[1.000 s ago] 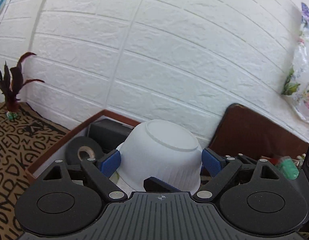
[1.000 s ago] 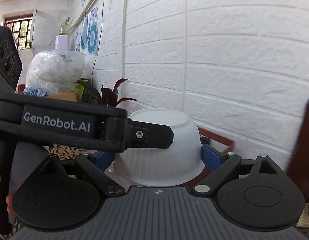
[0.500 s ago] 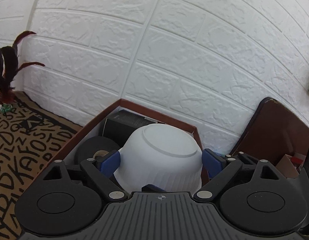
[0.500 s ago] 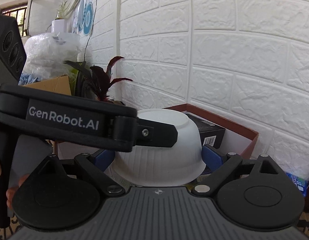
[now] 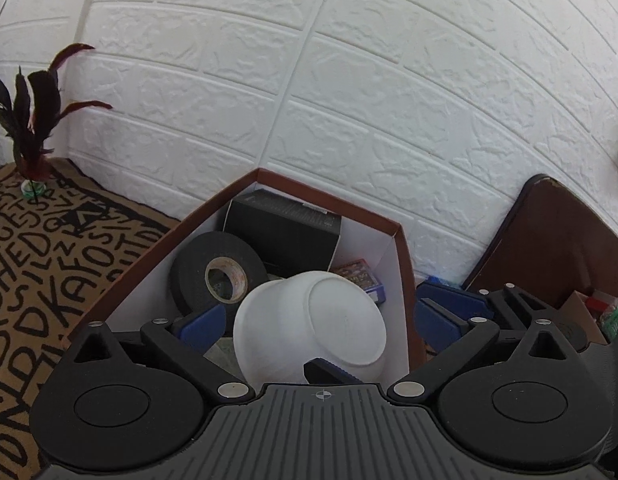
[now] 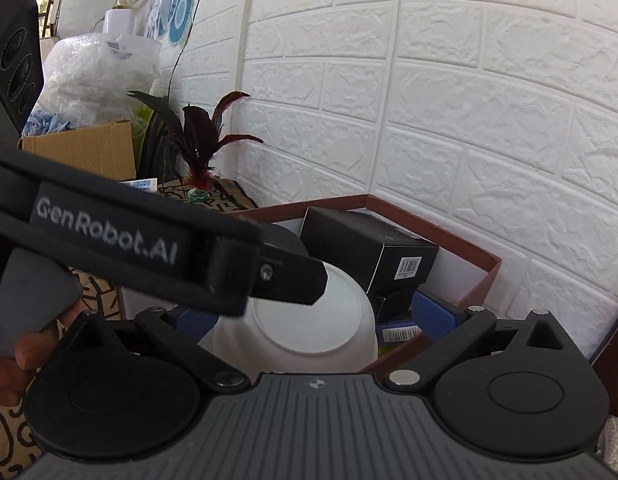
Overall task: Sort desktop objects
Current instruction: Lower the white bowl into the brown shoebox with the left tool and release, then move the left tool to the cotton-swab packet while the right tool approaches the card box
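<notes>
A white bowl (image 5: 309,328) lies tipped on its side inside a brown-rimmed box (image 5: 329,190), its base facing me. It also shows in the right wrist view (image 6: 309,324). My left gripper (image 5: 317,320) is open, its blue pads standing apart on either side of the bowl without gripping it. My right gripper (image 6: 313,316) is also open around the bowl, with the left gripper's arm crossing its view. The box (image 6: 429,224) holds a black tape roll (image 5: 217,272) and a black carton (image 5: 285,228).
A white brick wall stands right behind the box. A lettered mat (image 5: 37,256) covers the table to the left, with a dark red plant (image 5: 33,120) on it. A dark brown board (image 5: 549,236) leans at the right. A cardboard carton (image 6: 89,148) stands at the far left.
Both grippers have opened and let go of the bowl. The bowl dropped into the box and tipped onto its side. Both views have tilted down toward the box.
</notes>
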